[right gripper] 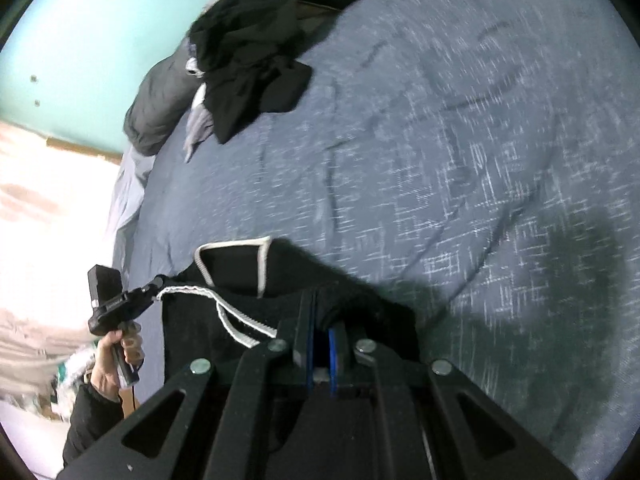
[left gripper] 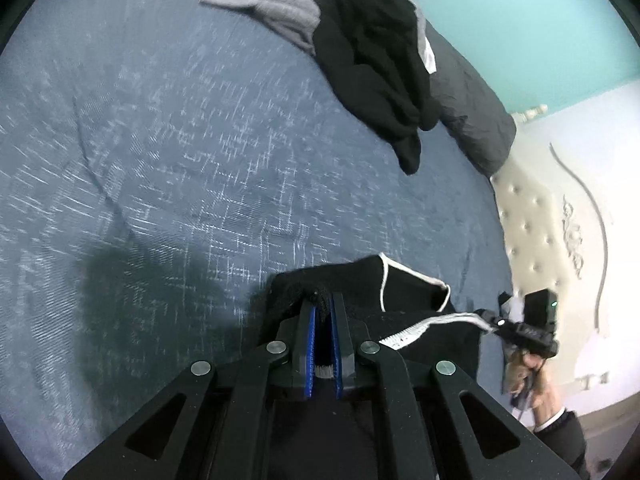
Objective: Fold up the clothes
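- As both grippers pinched its near edge, a black garment with white trim point(left gripper: 404, 292) hung over a blue bedspread point(left gripper: 180, 152).
- The left gripper point(left gripper: 323, 300) and the right gripper point(right gripper: 322, 300) each held black cloth, jaws narrow.
- A heap of unfolded clothes point(left gripper: 372, 64) lay far off by a grey pillow point(left gripper: 476, 120).

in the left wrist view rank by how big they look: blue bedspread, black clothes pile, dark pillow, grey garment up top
1. blue bedspread
2. black clothes pile
3-4. dark pillow and grey garment look alike; unsure, since both are partly covered.
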`<state>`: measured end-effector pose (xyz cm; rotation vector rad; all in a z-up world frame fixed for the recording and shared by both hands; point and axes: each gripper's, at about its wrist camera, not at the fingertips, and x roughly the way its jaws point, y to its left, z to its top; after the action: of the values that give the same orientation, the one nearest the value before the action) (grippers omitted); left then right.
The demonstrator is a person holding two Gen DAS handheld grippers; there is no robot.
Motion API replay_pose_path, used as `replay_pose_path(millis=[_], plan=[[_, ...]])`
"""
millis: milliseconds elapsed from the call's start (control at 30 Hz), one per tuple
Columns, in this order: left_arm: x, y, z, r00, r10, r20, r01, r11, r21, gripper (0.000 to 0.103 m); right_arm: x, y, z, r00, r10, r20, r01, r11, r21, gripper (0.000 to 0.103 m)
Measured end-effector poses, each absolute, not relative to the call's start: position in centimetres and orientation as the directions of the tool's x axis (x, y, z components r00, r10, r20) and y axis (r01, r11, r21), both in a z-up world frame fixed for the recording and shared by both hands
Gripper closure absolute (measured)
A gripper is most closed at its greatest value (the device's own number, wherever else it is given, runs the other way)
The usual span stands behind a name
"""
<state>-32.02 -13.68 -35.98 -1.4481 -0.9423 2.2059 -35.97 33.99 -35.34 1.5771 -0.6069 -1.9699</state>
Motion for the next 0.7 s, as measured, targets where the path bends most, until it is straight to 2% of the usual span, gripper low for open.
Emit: replay_pose_path(millis=[100, 200, 233, 267, 333, 367, 400, 433, 500, 567, 700], plan=[[-32.2, -13.6, -36.6, -0.431, 0.605, -0.669, 0.062, -0.72, -0.691, 0.093, -36.0, 34.0, -36.3, -0.181, -0.67, -0.72, 0.125, -0.742, 0.659, 0.095], [-31.9, -13.8, -36.1, -0.457, 0.612, -0.645, 0.03, -0.715, -0.699, 0.086, -35.8, 34.5, -36.3, -0.219, -0.685, -0.695, 0.142, -0.727, 0.671, 0.095], [-31.7, -14.1, -35.7, -0.472, 0.615, -0.632, 0.023, -0.708, -0.706, 0.079, -35.7, 34.6, -36.2, -0.226, -0.688, -0.69, 0.146, -0.724, 0.674, 0.095], [-31.5, -14.3, -35.4, -0.487, 0.618, -0.618, 0.016, -0.701, -0.713, 0.066, -35.6, 34.8, -36.2, -0.234, -0.69, -0.685, 0.151, -0.722, 0.675, 0.094], [-31.2, -15.3, -35.0, -0.522, 0.629, -0.576, 0.025, -0.664, -0.747, 0.048, -35.3, 35.1, -35.8, -0.25, -0.695, -0.674, 0.159, -0.716, 0.679, 0.093], [-31.1, -16.0, -34.8, -0.542, 0.634, -0.551, 0.033, -0.639, -0.768, 0.046, -35.1, 35.3, -35.6, -0.257, -0.701, -0.666, 0.161, -0.71, 0.685, 0.092], [-31.0, -16.4, -34.7, -0.549, 0.628, -0.552, 0.04, -0.639, -0.768, 0.046, -35.1, 35.4, -35.3, -0.263, -0.711, -0.652, 0.16, -0.699, 0.697, 0.085], [-31.0, -16.7, -34.6, -0.555, 0.62, -0.555, 0.047, -0.642, -0.765, 0.046, -35.1, 35.7, -35.0, -0.274, -0.722, -0.635, 0.151, -0.685, 0.713, 0.064], [-30.9, -16.5, -34.3, -0.549, 0.594, -0.589, 0.035, -0.687, -0.726, 0.046, -35.1, 36.2, -34.2, -0.298, -0.739, -0.604, 0.134, -0.659, 0.74, 0.035], [-30.8, -16.0, -34.1, -0.549, 0.58, -0.601, 0.012, -0.714, -0.7, 0.046, -35.1, 36.7, -33.3, -0.333, -0.726, -0.602, 0.139, -0.669, 0.73, 0.035], [-31.1, -14.5, -33.9, -0.551, 0.534, -0.641, -0.049, -0.788, -0.614, 0.046, -34.7, 36.7, -32.3, -0.367, -0.645, -0.67, 0.201, -0.758, 0.62, 0.035]])
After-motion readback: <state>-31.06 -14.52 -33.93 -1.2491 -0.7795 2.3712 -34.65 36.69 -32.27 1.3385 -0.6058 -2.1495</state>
